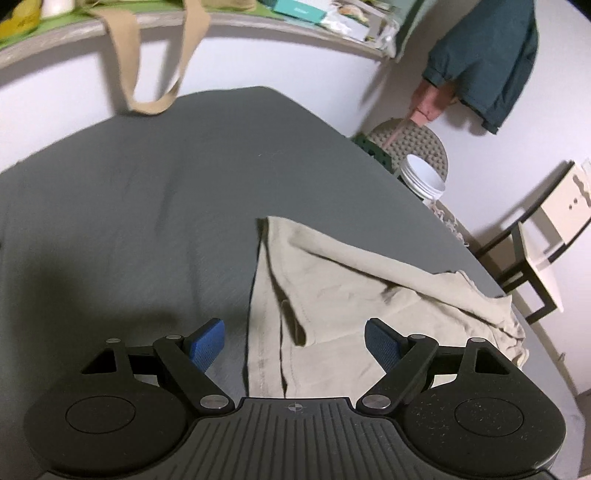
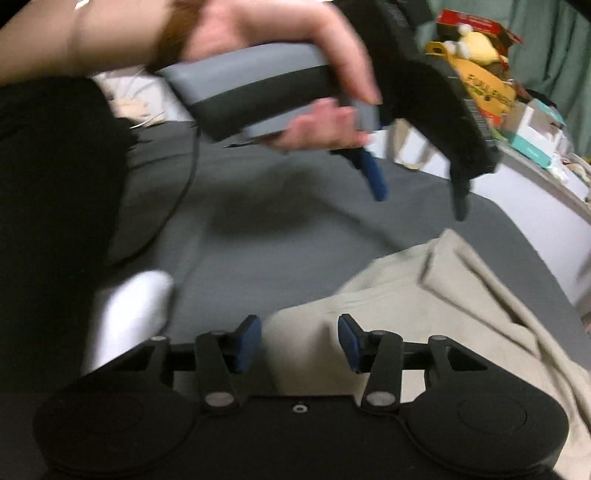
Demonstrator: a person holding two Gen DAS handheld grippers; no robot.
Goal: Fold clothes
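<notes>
Lying partly folded on the grey sheet (image 1: pixel 129 221), the beige garment (image 1: pixel 351 295) occupies the right part of the bed, its far edge creased over and one side bunched near the bed's edge. Left gripper (image 1: pixel 294 345): jaws spread wide, empty, poised above the garment's near edge. Right gripper (image 2: pixel 299 341): jaws parted, nothing between the pads, with the garment (image 2: pixel 424 306) directly ahead. Right-wrist view is blurred; it shows a hand (image 2: pixel 314 74) gripping the left gripper's (image 2: pixel 419 195) grey handle above the sheet. A tan strap (image 1: pixel 155 62) hangs from the shelf (image 1: pixel 258 22).
</notes>
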